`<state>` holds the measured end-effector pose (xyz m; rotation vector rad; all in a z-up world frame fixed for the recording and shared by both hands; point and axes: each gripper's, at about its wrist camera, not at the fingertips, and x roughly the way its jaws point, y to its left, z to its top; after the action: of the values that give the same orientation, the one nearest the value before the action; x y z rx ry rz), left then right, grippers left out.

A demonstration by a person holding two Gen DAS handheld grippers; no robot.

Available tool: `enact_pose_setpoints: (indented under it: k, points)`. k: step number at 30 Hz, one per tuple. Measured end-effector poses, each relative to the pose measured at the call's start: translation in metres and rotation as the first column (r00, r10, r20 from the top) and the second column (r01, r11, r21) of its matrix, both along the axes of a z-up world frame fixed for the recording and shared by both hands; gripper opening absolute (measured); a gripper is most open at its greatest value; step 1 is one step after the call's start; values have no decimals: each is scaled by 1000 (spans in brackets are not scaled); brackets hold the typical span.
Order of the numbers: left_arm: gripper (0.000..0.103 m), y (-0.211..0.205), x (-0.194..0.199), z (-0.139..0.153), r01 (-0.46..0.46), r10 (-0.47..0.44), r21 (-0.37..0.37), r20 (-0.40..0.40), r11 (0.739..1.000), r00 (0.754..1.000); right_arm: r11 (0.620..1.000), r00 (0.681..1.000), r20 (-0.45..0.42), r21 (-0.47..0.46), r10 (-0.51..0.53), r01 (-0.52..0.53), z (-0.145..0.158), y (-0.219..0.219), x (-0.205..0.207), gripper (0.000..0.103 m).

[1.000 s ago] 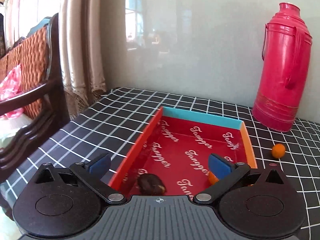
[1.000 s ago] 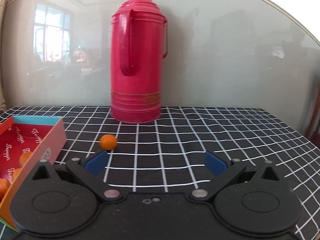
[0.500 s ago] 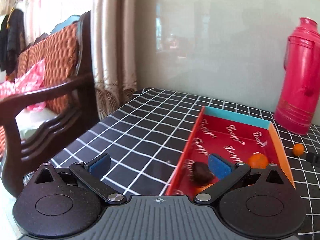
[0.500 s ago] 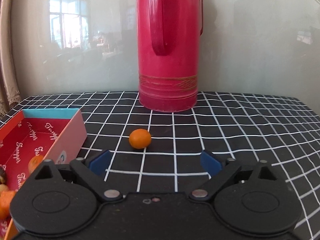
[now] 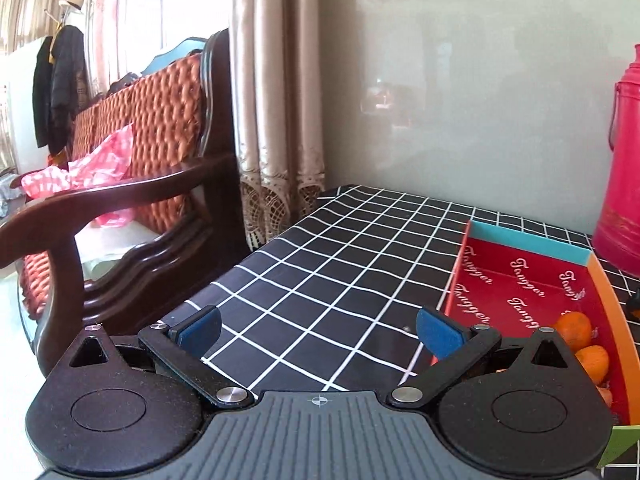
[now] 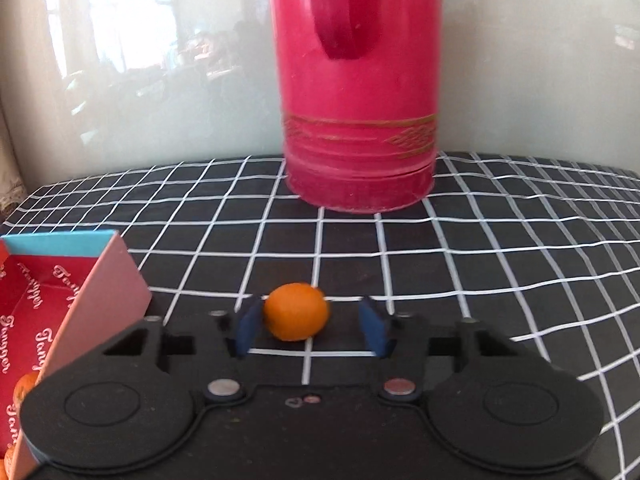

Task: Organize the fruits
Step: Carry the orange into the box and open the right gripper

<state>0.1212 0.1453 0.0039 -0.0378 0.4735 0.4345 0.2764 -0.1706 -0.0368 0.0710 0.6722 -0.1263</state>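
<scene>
A small orange fruit (image 6: 297, 311) lies on the black checked tablecloth (image 6: 480, 264). My right gripper (image 6: 310, 326) has its jaws half closed around it; the left pad touches or nearly touches it, the right pad stands apart. The red open box (image 6: 48, 304) sits just left of it, with orange fruits in its near end. In the left wrist view the same box (image 5: 520, 280) is at the right with two oranges (image 5: 576, 328) inside. My left gripper (image 5: 318, 330) is open and empty over the tablecloth, left of the box.
A tall pink thermos (image 6: 360, 100) stands right behind the fruit, near the grey wall; it also shows in the left wrist view (image 5: 624, 184). A wooden sofa (image 5: 132, 200) with orange cushions and curtains (image 5: 276, 100) stand beyond the table's left edge.
My right gripper moved forward to the loose orange and narrowed around it. My left gripper swung left, away from the box; the dark fruit is out of sight.
</scene>
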Motion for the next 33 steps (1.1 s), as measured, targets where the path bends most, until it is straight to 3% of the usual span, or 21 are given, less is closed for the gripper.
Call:
enact_pose_setpoints:
  k: [1, 5, 10, 16, 20, 24, 27, 30, 33]
  points:
    - [103, 1, 0, 0, -4, 4, 0, -1, 1000, 1000, 1000, 1000, 1, -22, 0, 0, 0, 3, -2, 27]
    - [103, 3, 1, -1, -9, 9, -19, -2, 1000, 1000, 999, 999, 12, -35, 31, -31, 1, 10, -12, 26]
    - [103, 5, -1, 0, -22, 22, -28, 4, 999, 1000, 997, 992, 99, 2, 81, -82, 24, 18, -42, 26]
    - [103, 16, -3, -2, -57, 57, -64, -1, 996, 998, 953, 928, 230, 11, 292, -303, 59, 58, -89, 26]
    - [103, 18, -4, -3, -62, 62, -62, -8, 996, 998, 893, 876, 200, 14, 438, -450, 53, 93, -101, 26]
    - [103, 18, -5, -3, -64, 63, -54, -9, 996, 998, 855, 844, 149, -24, 516, -518, 42, 120, -110, 27]
    - [103, 20, -5, -3, -65, 65, -62, -8, 996, 998, 846, 837, 123, -54, 534, -531, 40, 130, -112, 27]
    - [103, 19, -5, -3, -61, 60, -58, -8, 996, 998, 853, 845, 115, -83, 522, -516, 38, 126, -110, 35]
    - [103, 15, -5, -1, -52, 52, -45, -1, 998, 999, 874, 863, 142, -54, 485, -483, 46, 116, -114, 43]
